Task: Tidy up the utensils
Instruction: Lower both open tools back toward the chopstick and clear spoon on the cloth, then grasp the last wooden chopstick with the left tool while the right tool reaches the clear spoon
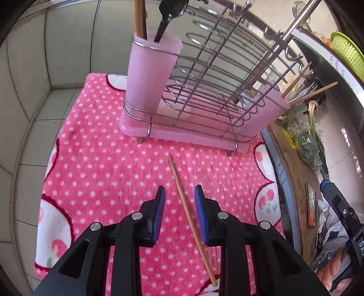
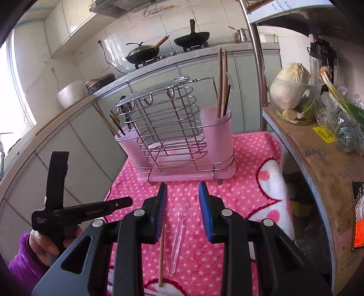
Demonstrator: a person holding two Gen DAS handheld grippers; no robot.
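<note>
Right now I see my left gripper (image 1: pixel 179 213) wide open, low over the pink dotted towel (image 1: pixel 102 164). One wooden chopstick (image 1: pixel 190 218) lies flat on the towel between its blue pads, touching nothing else. My right gripper (image 2: pixel 183 213) is open too. A clear plastic spoon (image 2: pixel 179 230) lies on the towel between its fingers, and the same chopstick (image 2: pixel 162 250) lies just left of the spoon. Far behind stands the pink utensil rack (image 2: pixel 179 136), with chopsticks and a black spoon (image 1: pixel 168 18) standing in its end cups.
</note>
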